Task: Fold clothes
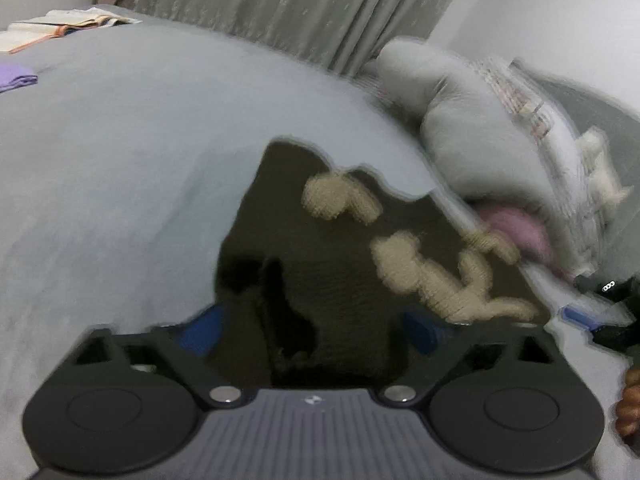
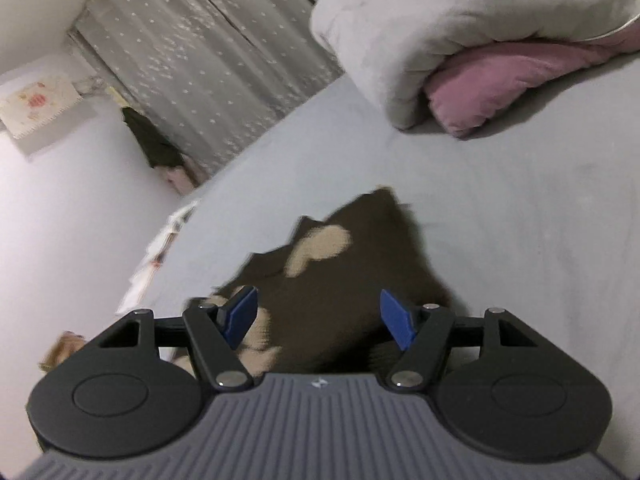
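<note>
While the dark brown garment [image 1: 320, 264] with cream lettering sits on the grey bed sheet [image 1: 120, 168], both tools are working right at it. Far left of the left wrist view: a purple cloth [image 1: 16, 78] at the bed edge, and some papers or books [image 1: 60, 26] behind it. Left gripper [image 1: 308, 330]: blue pads [image 1: 202, 330] are set wide, but garment fabric is bunched up between and over them, so I cannot tell whether it's actually clamped or just sitting apart under the cloth. Frame is motion-blurred. Right of the garment, a rolled grey duvet [image 1: 480, 136] with something pink [image 1: 520, 232] tucked beneath it; a bit of the other tool shows at the far right edge. Right wrist view: star-patterned grey curtain [image 2: 208, 60] behind, dark clothing [image 2: 154, 140] hanging by the wall at left. Right gripper [image 2: 320, 322] is spread apart, blue fingers [image 2: 244, 316] hovering over the near end of the brown garment, nothing pinched. Duvet and pink item top right, well apart from the garment.
</note>
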Demonstrator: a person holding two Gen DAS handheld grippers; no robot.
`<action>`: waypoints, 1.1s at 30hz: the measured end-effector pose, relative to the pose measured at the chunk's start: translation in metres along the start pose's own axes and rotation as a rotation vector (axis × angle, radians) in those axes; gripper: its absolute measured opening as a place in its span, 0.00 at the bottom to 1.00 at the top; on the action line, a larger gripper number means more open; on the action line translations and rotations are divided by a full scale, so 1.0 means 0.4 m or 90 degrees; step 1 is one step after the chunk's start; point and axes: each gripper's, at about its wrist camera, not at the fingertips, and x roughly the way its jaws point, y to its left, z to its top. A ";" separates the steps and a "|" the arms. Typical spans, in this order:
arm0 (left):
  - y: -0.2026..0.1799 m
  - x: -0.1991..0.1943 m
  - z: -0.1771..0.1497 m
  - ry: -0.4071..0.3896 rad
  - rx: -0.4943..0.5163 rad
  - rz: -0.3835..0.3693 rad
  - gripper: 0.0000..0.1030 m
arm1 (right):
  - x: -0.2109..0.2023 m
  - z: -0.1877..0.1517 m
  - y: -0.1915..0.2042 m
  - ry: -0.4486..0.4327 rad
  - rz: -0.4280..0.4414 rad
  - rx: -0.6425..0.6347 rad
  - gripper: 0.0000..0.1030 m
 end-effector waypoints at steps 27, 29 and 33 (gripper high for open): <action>0.018 -0.035 0.001 -0.005 0.006 0.011 0.16 | 0.056 -0.044 -0.175 -0.055 -0.034 0.311 0.20; 0.019 -0.036 -0.002 -0.005 0.010 0.014 0.17 | 0.052 -0.051 -0.195 -0.075 -0.057 0.331 0.22; 0.017 -0.044 0.001 -0.002 0.017 0.022 0.19 | 0.040 -0.057 -0.244 -0.076 -0.078 0.365 0.19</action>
